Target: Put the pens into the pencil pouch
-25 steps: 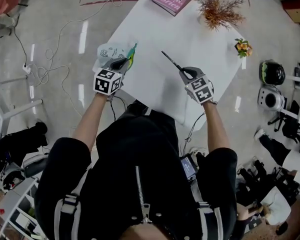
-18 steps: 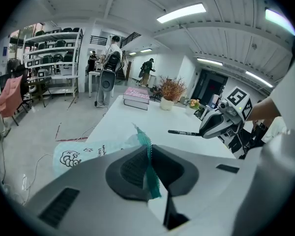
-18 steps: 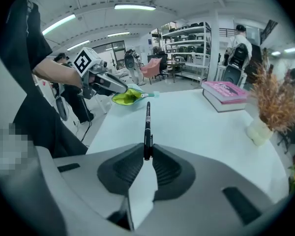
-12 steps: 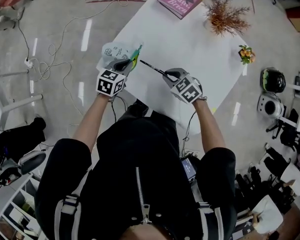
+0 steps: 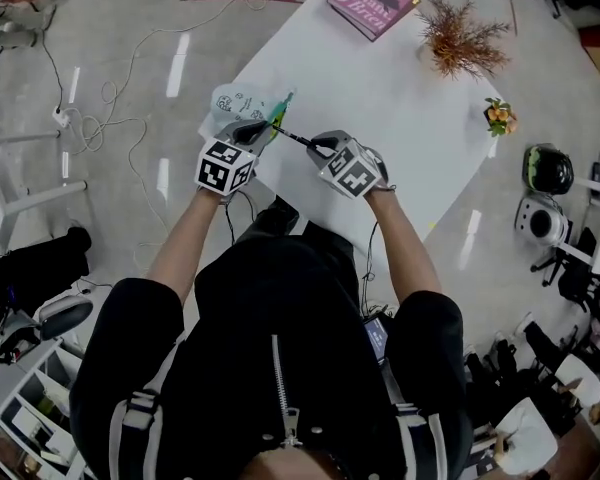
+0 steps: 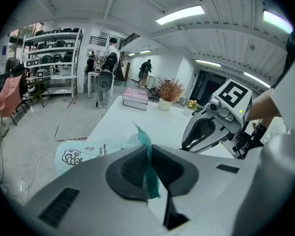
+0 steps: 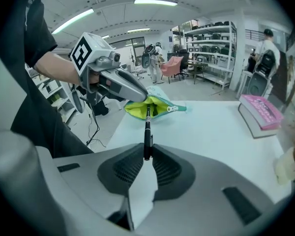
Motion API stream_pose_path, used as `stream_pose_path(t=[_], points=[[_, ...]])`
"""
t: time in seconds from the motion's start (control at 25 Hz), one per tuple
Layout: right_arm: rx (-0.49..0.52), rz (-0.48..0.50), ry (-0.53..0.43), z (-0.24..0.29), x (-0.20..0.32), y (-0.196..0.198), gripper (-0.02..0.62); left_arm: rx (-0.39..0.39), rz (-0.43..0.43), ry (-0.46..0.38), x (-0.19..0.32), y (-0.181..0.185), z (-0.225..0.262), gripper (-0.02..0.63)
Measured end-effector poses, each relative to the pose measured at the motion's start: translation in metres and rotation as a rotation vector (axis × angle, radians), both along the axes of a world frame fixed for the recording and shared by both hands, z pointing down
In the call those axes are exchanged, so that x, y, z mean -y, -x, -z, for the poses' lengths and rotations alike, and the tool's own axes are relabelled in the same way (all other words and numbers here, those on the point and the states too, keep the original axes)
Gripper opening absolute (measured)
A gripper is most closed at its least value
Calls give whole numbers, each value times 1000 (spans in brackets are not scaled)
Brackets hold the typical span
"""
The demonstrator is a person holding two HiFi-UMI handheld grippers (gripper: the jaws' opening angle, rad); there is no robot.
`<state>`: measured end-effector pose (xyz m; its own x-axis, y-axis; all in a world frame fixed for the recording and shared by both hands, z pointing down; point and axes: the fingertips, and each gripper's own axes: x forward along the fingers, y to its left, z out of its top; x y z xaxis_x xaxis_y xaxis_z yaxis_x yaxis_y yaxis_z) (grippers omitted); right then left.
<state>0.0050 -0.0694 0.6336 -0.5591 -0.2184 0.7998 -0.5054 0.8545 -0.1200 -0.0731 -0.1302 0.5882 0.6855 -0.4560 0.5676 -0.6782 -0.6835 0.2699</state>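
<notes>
The pencil pouch [image 5: 242,106] is pale with doodles, a teal zipper edge and a yellow-green lining; it lies at the white table's near-left corner. My left gripper [image 5: 252,128] is shut on its teal zipper edge [image 6: 150,163] and holds the mouth [image 7: 148,108] up and open. My right gripper [image 5: 316,147] is shut on a black pen [image 5: 292,135] by its rear end. The pen [image 7: 147,132] points straight at the open mouth, and its tip is at the pouch's opening. The right gripper's body [image 6: 216,119] shows close by in the left gripper view.
On the white table [image 5: 380,118] a pink book [image 5: 373,0] lies at the far edge, a dried-plant pot [image 5: 460,36] beside it and a small flower pot [image 5: 499,118] at the right edge. Cables run over the floor [image 5: 110,118] to the left. Shelves and bags stand around.
My right gripper has carried the pen leftward across the table towards the pouch; its tip now reaches the opening. The left gripper has stayed on the zipper edge.
</notes>
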Motion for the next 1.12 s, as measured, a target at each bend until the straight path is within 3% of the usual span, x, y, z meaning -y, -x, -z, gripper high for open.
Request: stream_pose_path(t=[0.64, 1.12], points=[[154, -23, -74, 31, 25, 43, 67, -59, -46, 36, -8, -9, 3, 44], [165, -17, -94, 25, 34, 57, 66, -95, -49, 39, -4, -12, 9, 44]])
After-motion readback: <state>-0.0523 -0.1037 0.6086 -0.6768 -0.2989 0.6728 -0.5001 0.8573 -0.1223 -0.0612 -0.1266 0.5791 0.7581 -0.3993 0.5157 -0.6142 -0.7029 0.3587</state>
